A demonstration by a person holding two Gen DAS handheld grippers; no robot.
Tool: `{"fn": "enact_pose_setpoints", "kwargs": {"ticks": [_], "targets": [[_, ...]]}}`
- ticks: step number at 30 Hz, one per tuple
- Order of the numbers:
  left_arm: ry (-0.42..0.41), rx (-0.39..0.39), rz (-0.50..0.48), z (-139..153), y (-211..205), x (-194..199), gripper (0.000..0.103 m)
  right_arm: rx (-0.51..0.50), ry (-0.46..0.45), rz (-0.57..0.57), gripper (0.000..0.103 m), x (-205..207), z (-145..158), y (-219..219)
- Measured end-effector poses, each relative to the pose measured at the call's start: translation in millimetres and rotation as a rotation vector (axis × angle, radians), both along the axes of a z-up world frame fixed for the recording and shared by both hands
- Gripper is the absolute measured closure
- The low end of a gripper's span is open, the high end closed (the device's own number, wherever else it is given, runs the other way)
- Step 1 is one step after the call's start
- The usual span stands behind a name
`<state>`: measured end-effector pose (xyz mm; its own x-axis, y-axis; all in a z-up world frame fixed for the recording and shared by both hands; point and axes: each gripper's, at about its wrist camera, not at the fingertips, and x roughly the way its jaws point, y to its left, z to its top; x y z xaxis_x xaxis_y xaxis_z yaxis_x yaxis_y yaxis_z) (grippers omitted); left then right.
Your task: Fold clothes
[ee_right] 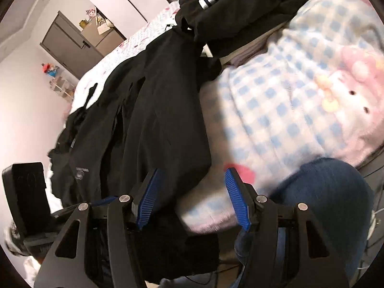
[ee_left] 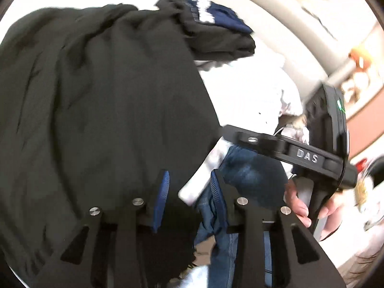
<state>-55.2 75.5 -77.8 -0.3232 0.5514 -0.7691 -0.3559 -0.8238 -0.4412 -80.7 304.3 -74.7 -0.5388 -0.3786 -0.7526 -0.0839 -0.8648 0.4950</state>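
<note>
In the left wrist view a black garment fills the left and centre of the frame, and the left gripper sits at lower centre with its blue pads apart and nothing between them, beside a person's jeans. In the right wrist view the same dark cloth runs from lower left to upper centre across a checked blue-and-white blanket. The right gripper at lower centre gapes open at the cloth's edge, holding nothing.

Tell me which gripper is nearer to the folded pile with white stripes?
Hard to call. The left gripper and right gripper both hang open at the near edge of the spread black garment, and the striped pile lies beyond its far end from either one.
</note>
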Motion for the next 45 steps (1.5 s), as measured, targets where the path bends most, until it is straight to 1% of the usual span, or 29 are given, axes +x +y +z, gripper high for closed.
{"fn": "enact_pose_setpoints", "kwargs": {"ticks": [2, 4, 5, 6, 7, 8, 9, 10, 11, 12, 15, 17, 19, 22, 24, 26, 27, 28, 29, 30, 31, 32, 34, 35, 36, 38, 41, 44, 45], "targets": [[-0.015, -0.100, 0.014, -11.5, 11.8, -12.6, 0.064, -0.050, -0.041, 0.028, 0.040, -16.9, -14.0, -1.9], [-0.084, -0.155, 0.069, -34.9, 3.2, -22.5, 0.066, -0.109, -0.082, 0.021, 0.040, -32.0, -30.1, -4.1], [-0.094, -0.158, 0.081, -41.1, -3.0, -22.7, 0.076, -0.139, -0.103, 0.013, 0.041, -39.3, -38.2, -5.2], [-0.104, -0.160, 0.092, -47.3, -9.2, -22.9, 0.080, -0.151, -0.098, 0.016, 0.043, -45.4, -41.3, -8.2], [-0.111, -0.163, 0.101, -51.8, -14.1, -23.0, 0.080, -0.152, -0.080, 0.026, 0.056, -50.9, -41.6, -12.3], [-0.108, -0.166, 0.100, -50.7, -14.6, -22.7, 0.080, -0.153, -0.062, 0.035, 0.076, -56.4, -41.9, -16.3], [-0.106, -0.169, 0.100, -49.2, -15.0, -22.7, 0.081, -0.154, -0.044, 0.044, 0.083, -62.0, -42.2, -20.4], [-0.110, -0.170, 0.103, -46.3, -15.3, -24.0, 0.081, -0.150, -0.022, 0.069, 0.086, -66.2, -38.8, -27.7], [-0.113, -0.164, 0.111, -42.7, -17.1, -25.2, 0.080, -0.144, 0.002, 0.103, 0.094, -69.8, -33.4, -36.8], [-0.116, -0.131, 0.135, -37.0, -24.4, -26.3, 0.080, -0.138, 0.027, 0.137, 0.094, -73.4, -28.0, -45.9], [-0.105, -0.038, 0.220, -16.8, -48.8, -29.7, 0.079, -0.129, 0.068, 0.209, 0.095, -80.0, -18.9, -68.2], [-0.063, -0.014, 0.285, 1.5, -66.3, -37.2, 0.069, -0.118, 0.074, 0.229, 0.094, -81.2, -22.2, -79.1], [-0.039, 0.034, 0.304, 14.5, -76.7, -51.0, 0.054, -0.120, 0.073, 0.246, 0.094, -81.9, -27.6, -91.1], [-0.025, 0.091, 0.296, 26.8, -78.3, -78.2, 0.043, -0.125, 0.070, 0.291, 0.094, -80.3, -31.6, -111.9], [-0.038, 0.124, 0.266, 25.2, -68.4, -96.7, 0.038, -0.128, 0.057, 0.310, 0.093, -83.4, -36.7, -121.9], [-0.059, 0.109, 0.247, 15.6, -55.1, -111.7, 0.038, -0.147, 0.036, 0.316, 0.092, -85.8, -42.1, -124.8], [-0.069, 0.088, 0.240, 9.6, -47.7, -117.9, 0.042, -0.156, 0.027, 0.312, 0.091, -86.7, -45.1, -125.0], [-0.079, 0.067, 0.233, 3.5, -40.3, -124.1, 0.056, -0.155, 0.023, 0.318, 0.091, -86.1, -44.7, -125.0], [-0.087, 0.038, 0.229, -2.5, -33.6, -129.2, 0.065, -0.148, 0.021, 0.327, 0.089, -84.9, -42.5, -124.8], [-0.090, -0.011, 0.240, -8.7, -30.9, -130.7, 0.073, -0.141, 0.020, 0.337, 0.086, -83.6, -40.3, -124.7], [-0.102, -0.027, 0.261, -15.4, -32.7, -133.5, 0.077, -0.135, 0.013, 0.353, 0.086, -81.9, -37.4, -121.7], [-0.114, -0.037, 0.283, -21.5, -35.7, -135.9, 0.078, -0.131, 0.009, 0.356, 0.086, -79.9, -34.0, -114.8], [-0.131, -0.014, 0.324, -29.2, -48.7, -138.5, 0.081, -0.117, 0.010, 0.332, 0.075, -75.9, -27.4, -97.8], [-0.132, -0.012, 0.340, -31.1, -53.5, -138.7, 0.081, -0.101, 0.012, 0.284, 0.066, -77.2, -25.6, -86.4], [-0.133, -0.007, 0.353, -33.2, -58.0, -138.8, 0.080, -0.085, 0.012, 0.223, 0.063, -80.3, -24.4, -73.8], [-0.144, 0.022, 0.362, -38.0, -63.9, -138.8, 0.080, -0.072, 0.006, 0.124, 0.061, -91.3, -27.2, -54.8], [-0.135, 0.038, 0.356, -39.1, -62.5, -139.1, 0.080, -0.121, -0.025, 0.053, 0.050, -123.7, -47.9, -46.1], [-0.129, 0.040, 0.351, -38.8, -59.7, -140.0, 0.079, -0.169, -0.056, -0.018, 0.050, -156.1, -68.6, -37.3], [-0.127, 0.041, 0.349, -38.7, -58.8, -140.3, 0.079, -0.169, -0.044, -0.026, 0.050, -163.6, -70.6, -39.1]]}}
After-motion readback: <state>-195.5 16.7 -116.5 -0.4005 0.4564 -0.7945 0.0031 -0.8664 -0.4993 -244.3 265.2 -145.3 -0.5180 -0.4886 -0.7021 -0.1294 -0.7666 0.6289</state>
